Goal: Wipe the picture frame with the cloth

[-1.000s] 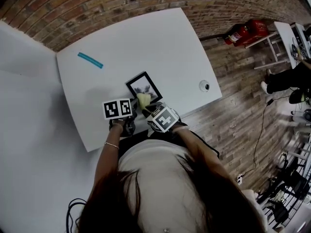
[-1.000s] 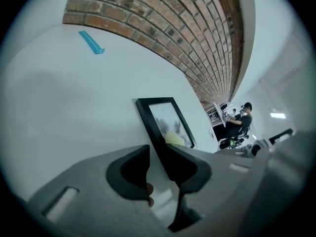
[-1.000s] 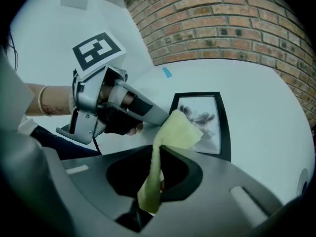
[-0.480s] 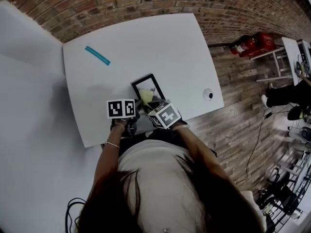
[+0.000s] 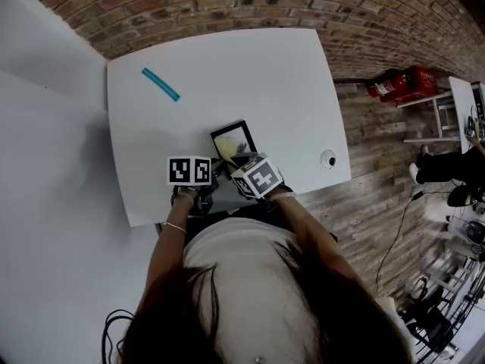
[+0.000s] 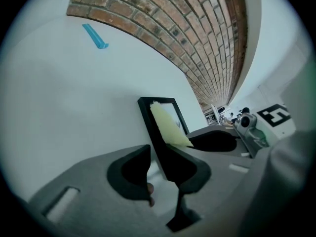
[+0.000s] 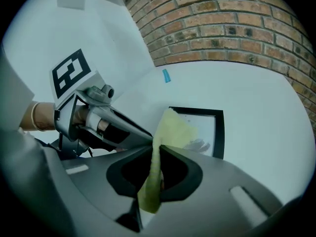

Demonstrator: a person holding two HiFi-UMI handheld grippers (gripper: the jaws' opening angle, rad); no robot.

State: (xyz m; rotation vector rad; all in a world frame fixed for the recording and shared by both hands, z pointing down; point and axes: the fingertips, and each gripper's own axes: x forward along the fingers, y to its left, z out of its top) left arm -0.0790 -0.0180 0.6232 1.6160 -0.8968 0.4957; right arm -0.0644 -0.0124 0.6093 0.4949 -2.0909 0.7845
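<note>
A black picture frame (image 5: 244, 130) lies flat on the white table (image 5: 227, 67), near its front edge. My right gripper (image 7: 155, 169) is shut on a yellow cloth (image 7: 173, 130), which trails out over the frame's glass (image 7: 205, 132). In the head view the cloth (image 5: 227, 149) covers the frame's near-left part. My left gripper (image 6: 157, 169) straddles the frame's (image 6: 148, 117) near left edge. Its jaws are closing, with a thin white gap still showing beside the left jaw. The right gripper view shows the left gripper (image 7: 98, 122) close by on the left.
A blue strip (image 5: 161, 84) lies at the table's far left. A small round fitting (image 5: 327, 158) sits near the right edge. A brick wall (image 5: 227, 6) runs behind the table. On the wooden floor at the right lies a red fire extinguisher (image 5: 402, 82).
My right gripper has slid the cloth farther up over the frame's glass. The left gripper has stayed at the frame's near edge. The head camera's view has shifted a little.
</note>
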